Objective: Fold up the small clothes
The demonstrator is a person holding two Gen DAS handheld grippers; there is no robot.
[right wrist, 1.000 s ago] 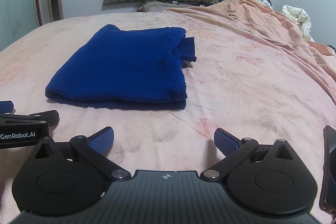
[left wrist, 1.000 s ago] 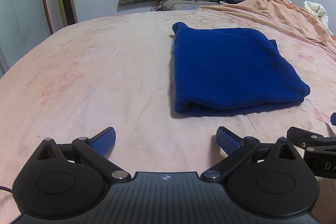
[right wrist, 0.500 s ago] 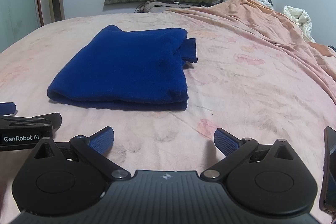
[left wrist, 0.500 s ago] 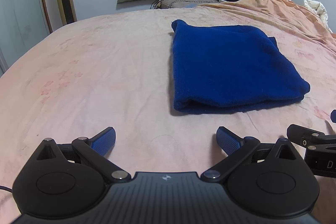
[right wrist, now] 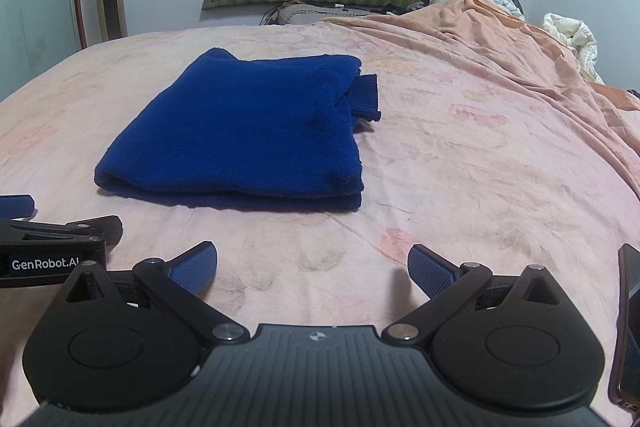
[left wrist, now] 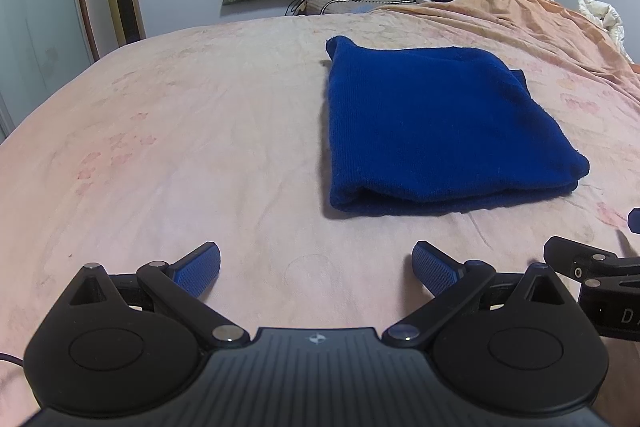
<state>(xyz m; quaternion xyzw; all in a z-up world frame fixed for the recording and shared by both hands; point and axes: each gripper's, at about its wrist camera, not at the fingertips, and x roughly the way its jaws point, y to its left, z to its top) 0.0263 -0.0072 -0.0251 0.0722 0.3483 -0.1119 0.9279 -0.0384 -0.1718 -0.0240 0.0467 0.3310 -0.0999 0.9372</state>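
Blue knit garment (left wrist: 440, 131) lies folded into a thick, roughly square bundle on the pink bedsheet (left wrist: 180, 147), ahead of both tools and apart from them, so the folding itself looks done. One ribbed cuff (right wrist: 366, 98) pokes out at the far right edge (a small untidiness that might want tucking in). The left gripper (left wrist: 316, 265) and right gripper (right wrist: 312, 263) hover low over the sheet with fingers spread wide, each holding nothing.
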